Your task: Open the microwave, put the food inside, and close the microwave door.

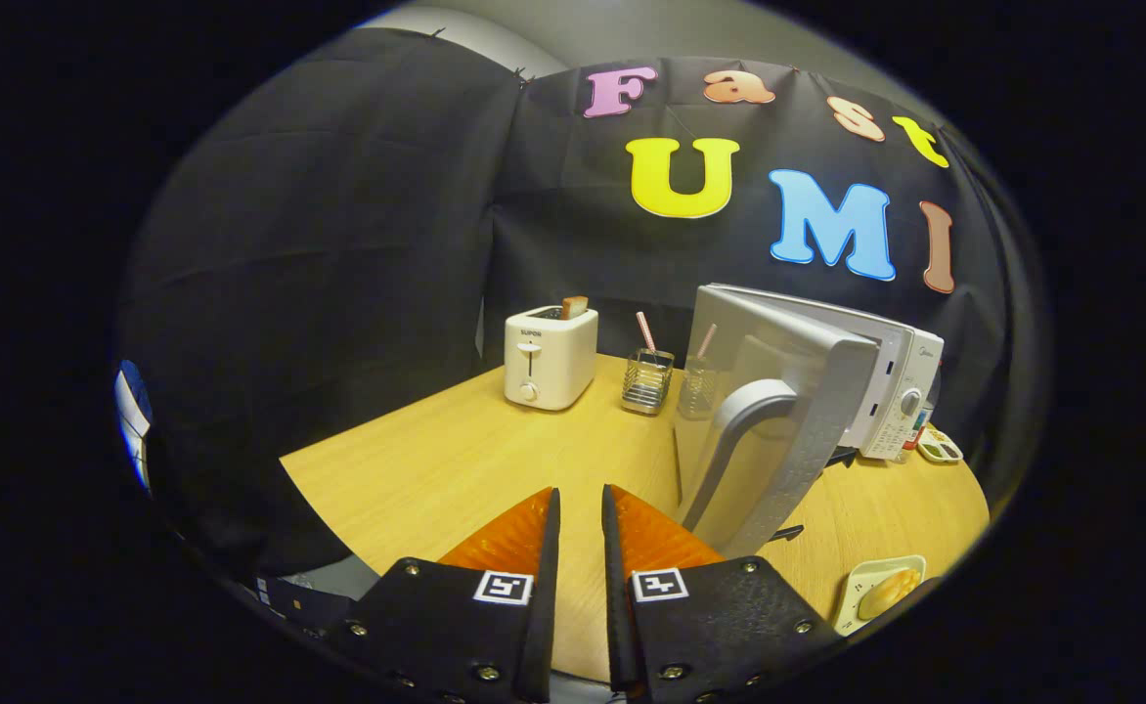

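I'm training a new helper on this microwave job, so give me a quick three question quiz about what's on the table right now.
1. True or false: the microwave door stands open.
2. What sticks up out of the toaster?
A. a slice of toast
B. a spoon
C. a cup
3. Fill in: the gripper fingers have a narrow gap, holding ____.

Key:
1. True.
2. A, toast.
3. Nothing; the plate of food lies on the table beside them.

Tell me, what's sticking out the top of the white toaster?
A brown slice of toast pokes out of the toaster; its lower part is hidden inside. The gripper, fingers slightly apart, holds nothing.
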Demonstrator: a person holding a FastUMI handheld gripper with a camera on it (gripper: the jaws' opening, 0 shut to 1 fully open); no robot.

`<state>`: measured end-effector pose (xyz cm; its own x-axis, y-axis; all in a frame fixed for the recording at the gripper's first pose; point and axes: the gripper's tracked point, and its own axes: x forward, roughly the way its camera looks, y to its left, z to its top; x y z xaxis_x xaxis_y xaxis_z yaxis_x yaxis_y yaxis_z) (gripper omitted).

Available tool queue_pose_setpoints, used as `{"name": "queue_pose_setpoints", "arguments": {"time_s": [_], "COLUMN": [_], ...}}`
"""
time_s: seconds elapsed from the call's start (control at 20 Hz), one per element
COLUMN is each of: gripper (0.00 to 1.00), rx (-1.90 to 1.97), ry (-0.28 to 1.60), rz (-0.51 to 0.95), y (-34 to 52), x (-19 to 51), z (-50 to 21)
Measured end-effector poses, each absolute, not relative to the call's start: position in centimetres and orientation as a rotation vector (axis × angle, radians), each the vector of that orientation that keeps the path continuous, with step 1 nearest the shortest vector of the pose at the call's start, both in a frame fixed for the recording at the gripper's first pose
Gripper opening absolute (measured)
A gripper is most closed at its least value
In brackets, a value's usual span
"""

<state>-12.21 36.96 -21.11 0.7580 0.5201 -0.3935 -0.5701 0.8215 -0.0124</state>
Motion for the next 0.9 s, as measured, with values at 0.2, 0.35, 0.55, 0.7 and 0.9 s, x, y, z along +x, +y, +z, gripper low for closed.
{"name": "queue_pose_setpoints", "arguments": {"time_s": [0.2, 0.35, 0.55, 0.7, 0.9], "gripper": [0.47, 0.83, 0.97, 0.97, 0.97], "rx": [-0.083, -0.07, -0.072, -0.126, -0.127], "ry": [0.284, 0.193, 0.111, 0.104, 0.176], "rz": [0.658, 0.631, 0.533, 0.454, 0.352], "y": [35.4, 32.4, 26.7, 22.1, 16.3], "x": [-13.4, -12.7, -10.5, -9.0, -7.8], "z": [-15.6, -11.7, -8.7, -9.3, -12.5]}}
